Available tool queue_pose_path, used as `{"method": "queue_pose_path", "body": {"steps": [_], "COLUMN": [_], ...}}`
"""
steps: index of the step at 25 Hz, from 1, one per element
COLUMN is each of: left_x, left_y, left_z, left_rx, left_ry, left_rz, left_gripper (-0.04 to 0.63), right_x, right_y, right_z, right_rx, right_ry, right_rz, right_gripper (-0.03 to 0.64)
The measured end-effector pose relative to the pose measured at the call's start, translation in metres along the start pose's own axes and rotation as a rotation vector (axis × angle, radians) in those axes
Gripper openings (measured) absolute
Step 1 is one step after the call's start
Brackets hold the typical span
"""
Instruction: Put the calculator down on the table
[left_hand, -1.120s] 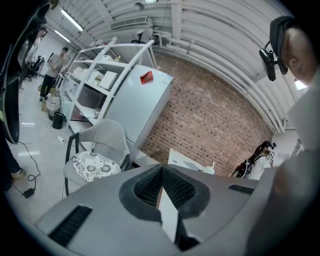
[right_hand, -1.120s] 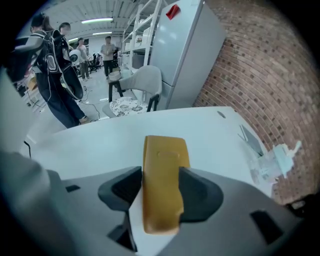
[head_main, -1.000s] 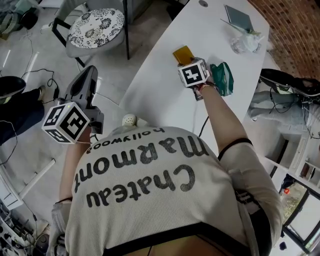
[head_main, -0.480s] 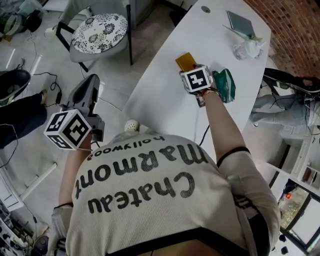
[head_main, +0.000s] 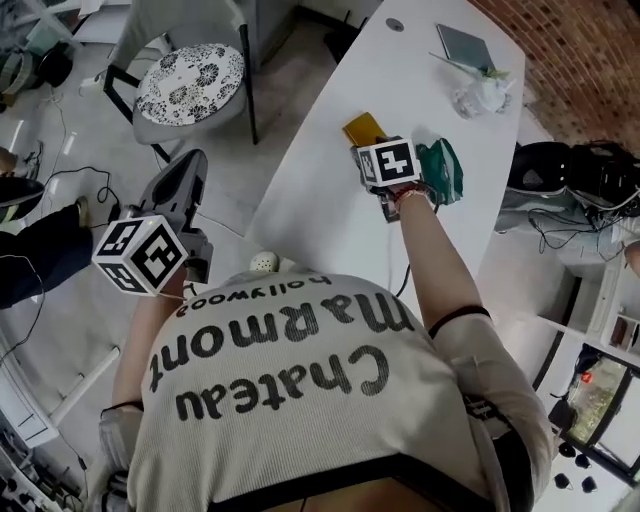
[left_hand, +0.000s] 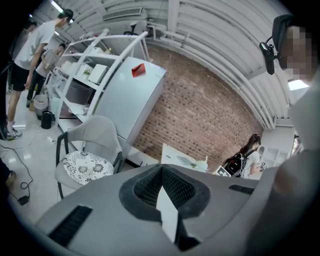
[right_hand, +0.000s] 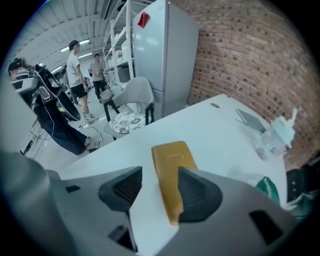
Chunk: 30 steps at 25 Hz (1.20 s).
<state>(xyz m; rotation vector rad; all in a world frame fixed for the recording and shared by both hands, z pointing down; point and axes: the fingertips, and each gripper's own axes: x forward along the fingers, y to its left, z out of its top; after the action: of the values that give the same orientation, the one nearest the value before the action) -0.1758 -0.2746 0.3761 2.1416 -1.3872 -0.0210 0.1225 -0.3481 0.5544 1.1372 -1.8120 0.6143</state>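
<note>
1. Right gripper view: calculator (right_hand: 170, 165), yellow, lies flat on the white tabletop (right_hand: 215, 135). Its near end sits between the jaws of the right tongs (right_hand: 160, 190), which stand wide and are closing. It lies against the right pad (right_hand: 197, 192), but bare tabletop shows beside the left pad (right_hand: 122, 187). It therefore appears to rest on the surface and not in a grip, consistent with release. No writing on it can be read.
2. Left gripper view: left tongs (left_hand: 162, 187) are pressed together on nothing and aimed across the room past a chair (left_hand: 90, 145), apparently idle. The red label (left_hand: 138, 70) on the white cabinet (left_hand: 127, 100) is too small to read.
3. Head view: right tongs point steeply down at the calculator, and a green pouch (head_main: 443, 170) lies just right of them. The shirt (head_main: 290, 370) reads "Chateau Marmont hollywood". The marker cubes (head_main: 388, 162) carry patterns only.
</note>
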Motion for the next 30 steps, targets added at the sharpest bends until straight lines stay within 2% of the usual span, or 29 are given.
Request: {"method": "queue_pose_path", "body": {"steps": [4,7,10,13,16,21,24,26,30], "left_x": [0.009,0.02,0.028,0.032,0.034,0.044,0.049,0.05,0.049], "left_y": [-0.01,-0.022,-0.033,-0.042,-0.049,-0.072,-0.083,-0.089,-0.102], "left_z": [0.002,-0.001,-0.004,-0.007,-0.009,-0.011,-0.009,-0.009,-0.01], "left_rx": [0.02,0.036,0.047,0.06,0.073,0.081,0.106,0.111,0.133], "left_ry": [0.014,0.031,0.05,0.059,0.066,0.066,0.063,0.06,0.04], "left_rz": [-0.069,-0.142,-0.2,-0.253,-0.294,-0.351,-0.352,-0.355,-0.349], "left_gripper": [0.002,0.002,0.002,0.002,0.002,0.002,0.002,0.002,0.002], "right_x": [-0.009,-0.016,-0.025,-0.042,-0.064,-0.115,-0.151,-0.177,-0.238], "right_y": [0.025,0.039,0.054,0.074,0.088,0.084,0.074,0.066,0.051], "right_z": [-0.009,-0.022,-0.039,-0.041,-0.03,-0.002,0.019,0.033,0.062], "right_rx": [0.094,0.203,0.33,0.428,0.491,0.539,0.558,0.545,0.463], "right_ry": [-0.019,-0.014,0.017,-0.025,-0.117,-0.292,-0.42,-0.521,-0.809], "right_rz": [0.045,0.058,0.052,0.06,0.061,0.056,0.063,0.048,0.034], "right_gripper": [0.215,0.196,0.108,0.038,0.006,0.006,0.006,0.006,0.005]}}
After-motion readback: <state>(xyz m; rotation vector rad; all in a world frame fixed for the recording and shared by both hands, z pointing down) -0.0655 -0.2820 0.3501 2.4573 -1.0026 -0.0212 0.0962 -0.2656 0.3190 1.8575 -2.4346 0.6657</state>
